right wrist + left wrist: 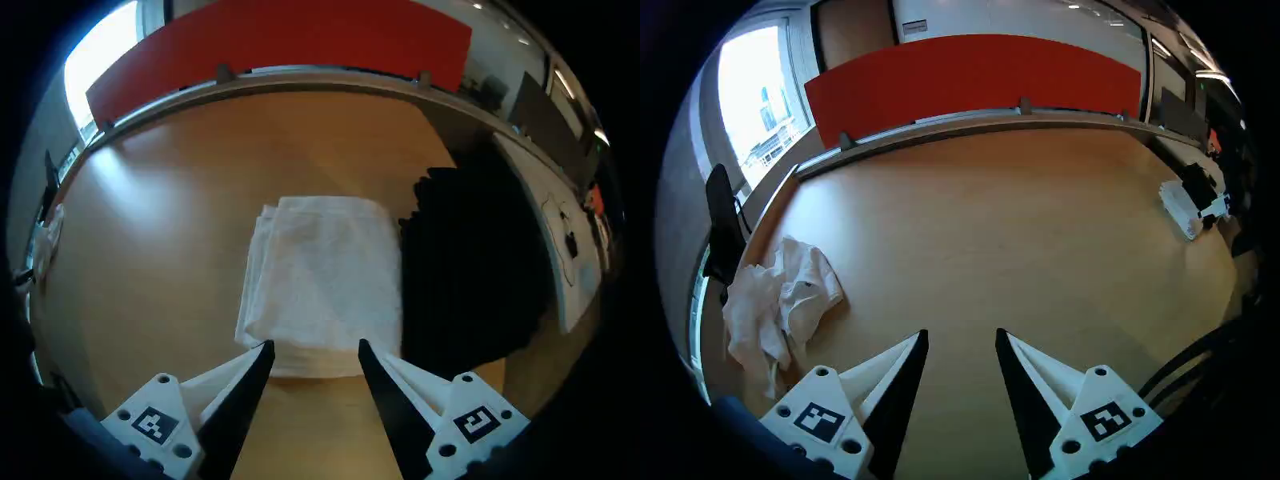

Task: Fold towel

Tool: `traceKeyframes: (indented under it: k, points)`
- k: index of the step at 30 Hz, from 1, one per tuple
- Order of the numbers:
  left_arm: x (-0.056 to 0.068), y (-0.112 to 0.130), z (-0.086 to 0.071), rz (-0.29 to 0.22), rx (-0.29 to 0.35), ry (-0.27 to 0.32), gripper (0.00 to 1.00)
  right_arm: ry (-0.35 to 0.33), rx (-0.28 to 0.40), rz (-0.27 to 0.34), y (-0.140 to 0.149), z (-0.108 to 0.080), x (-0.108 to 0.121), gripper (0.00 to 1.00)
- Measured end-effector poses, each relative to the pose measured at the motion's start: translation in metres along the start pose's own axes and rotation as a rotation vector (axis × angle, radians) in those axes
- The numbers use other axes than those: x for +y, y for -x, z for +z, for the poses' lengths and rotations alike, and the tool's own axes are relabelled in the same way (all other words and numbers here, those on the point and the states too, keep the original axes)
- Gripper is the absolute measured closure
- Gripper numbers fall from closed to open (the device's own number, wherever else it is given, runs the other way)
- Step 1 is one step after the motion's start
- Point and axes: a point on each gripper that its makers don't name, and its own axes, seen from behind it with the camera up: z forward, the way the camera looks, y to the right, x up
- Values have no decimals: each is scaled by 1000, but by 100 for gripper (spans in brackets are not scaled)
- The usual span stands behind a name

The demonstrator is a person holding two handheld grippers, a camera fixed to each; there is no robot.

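A crumpled towel [784, 308] lies heaped at the far left edge of a wooden surface [1000, 224], below a red partition [976, 76], with part of it hanging over the rim. The left gripper [958, 344] points across bare wood, its fingers spread and holding nothing. In the right gripper view, a folded towel [324, 272] sits squared mid-surface, just beside a dark pile [472, 264]. The right gripper [316, 352] hovers at its near edge, fingers likewise parted and empty; whether the tips touch the cloth cannot be told. The white terry looks light, soft and limp, likely to sag and bunch unless held taut. A pinch at a corner or hem of the heap, one per gripper, would probably let it be shaken flat.
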Motion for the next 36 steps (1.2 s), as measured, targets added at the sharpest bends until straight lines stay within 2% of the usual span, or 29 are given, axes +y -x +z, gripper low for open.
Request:
traceKeyframes:
  k: [5, 9, 21, 36]
  points:
    - [-1, -2, -1, -5, 7, -1, 39, 20, 48, 15, -8, -5, -3, 19]
    - [-4, -6, -2, -11, 16, -3, 39, 35, 112, 34, -22, -12, -7, 19]
    - [-10, -18, -6, -49, 47, -14, 39, 75, 342, 65, -71, -53, -21, 19]
    - [-19, -29, -8, -94, 83, -34, 39, 131, 586, 46, -108, -97, -35, 16]
